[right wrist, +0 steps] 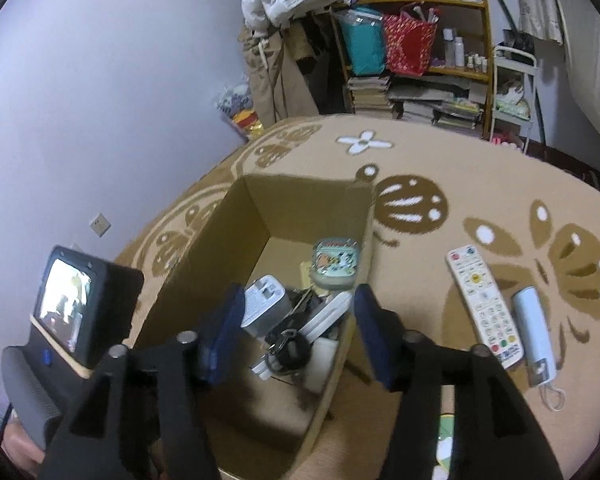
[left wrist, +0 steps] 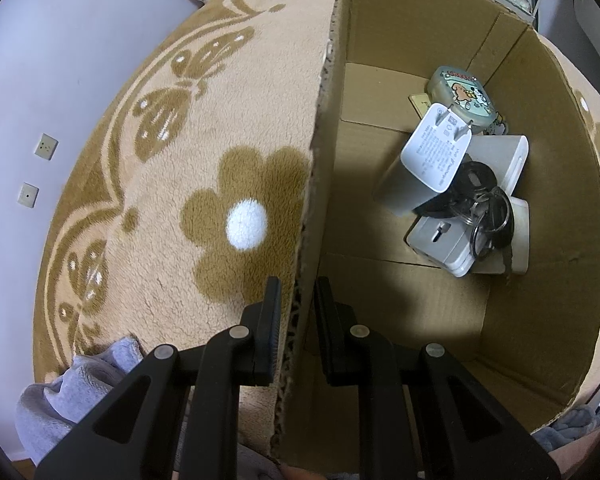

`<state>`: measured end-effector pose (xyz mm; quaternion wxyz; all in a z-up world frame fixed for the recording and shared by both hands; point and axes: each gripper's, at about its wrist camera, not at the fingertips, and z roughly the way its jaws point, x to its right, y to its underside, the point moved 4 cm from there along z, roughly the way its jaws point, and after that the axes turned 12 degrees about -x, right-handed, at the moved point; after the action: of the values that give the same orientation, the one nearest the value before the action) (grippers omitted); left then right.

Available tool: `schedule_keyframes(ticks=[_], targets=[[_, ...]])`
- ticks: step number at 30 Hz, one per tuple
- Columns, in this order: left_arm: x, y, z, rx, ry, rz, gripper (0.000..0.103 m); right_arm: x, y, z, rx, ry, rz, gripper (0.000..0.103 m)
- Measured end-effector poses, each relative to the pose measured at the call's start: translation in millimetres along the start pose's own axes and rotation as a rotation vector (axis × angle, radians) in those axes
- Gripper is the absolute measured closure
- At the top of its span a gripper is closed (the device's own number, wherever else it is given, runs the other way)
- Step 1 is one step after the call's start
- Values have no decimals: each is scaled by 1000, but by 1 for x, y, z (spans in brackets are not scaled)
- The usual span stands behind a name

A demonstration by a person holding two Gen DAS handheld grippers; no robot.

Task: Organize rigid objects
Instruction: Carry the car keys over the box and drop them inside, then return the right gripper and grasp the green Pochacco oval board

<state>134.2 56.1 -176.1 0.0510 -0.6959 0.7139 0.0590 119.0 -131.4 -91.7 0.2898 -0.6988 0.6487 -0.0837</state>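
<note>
Left wrist view: we see the patterned rug [left wrist: 236,128] carrying everything, and on it the open cardboard box [left wrist: 548,240], the largest of the task's things. The left gripper [left wrist: 296,312] straddles the box's near wall, one finger outside over the rug, one inside. The jaws stand close on either side of the cardboard, but we cannot tell whether they actually pinch it. Our judgement: this hold steadies the box so it does not slide on the soft pile while the other hand loads it.

Inside, the collected items are heaped against the box's far-right corner: white power adapters [left wrist: 428,160], one with prongs up, a flat white charger block [left wrist: 448,248] beneath, a black key bunch [left wrist: 484,204] draped over them, and an illustrated tin [left wrist: 460,96] nearest the corner. All are hard-shelled and compact.

Right wrist view: the right gripper [right wrist: 300,336] hovers above the box's near edge, jaws wide apart, holding nothing. Out on the rug, beside the box's right wall, lie a white remote [right wrist: 484,304] with coloured buttons and, just beside it, a pale-blue cylindrical device [right wrist: 534,336] with a wrist cord. We judge these as the pieces left to gather.
</note>
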Motion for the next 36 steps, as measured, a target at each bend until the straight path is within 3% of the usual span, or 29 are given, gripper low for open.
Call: schedule_keyframes(ticks=[4, 11, 13, 24, 36], targets=[[0, 0, 0, -1, 2, -1, 86, 19, -1, -10, 5, 40, 37, 22], [0, 0, 0, -1, 0, -1, 86, 54, 4, -15, -41, 147, 79, 14], [0, 1, -1, 0, -4, 0, 86, 62, 10, -13, -65, 163, 84, 8], [0, 1, -1, -1, -3, 0, 86, 94, 45, -6, -183, 215, 104, 6], [-1, 1, -1, -2, 6, -4, 86, 137, 86, 14, -288, 233, 222, 5]])
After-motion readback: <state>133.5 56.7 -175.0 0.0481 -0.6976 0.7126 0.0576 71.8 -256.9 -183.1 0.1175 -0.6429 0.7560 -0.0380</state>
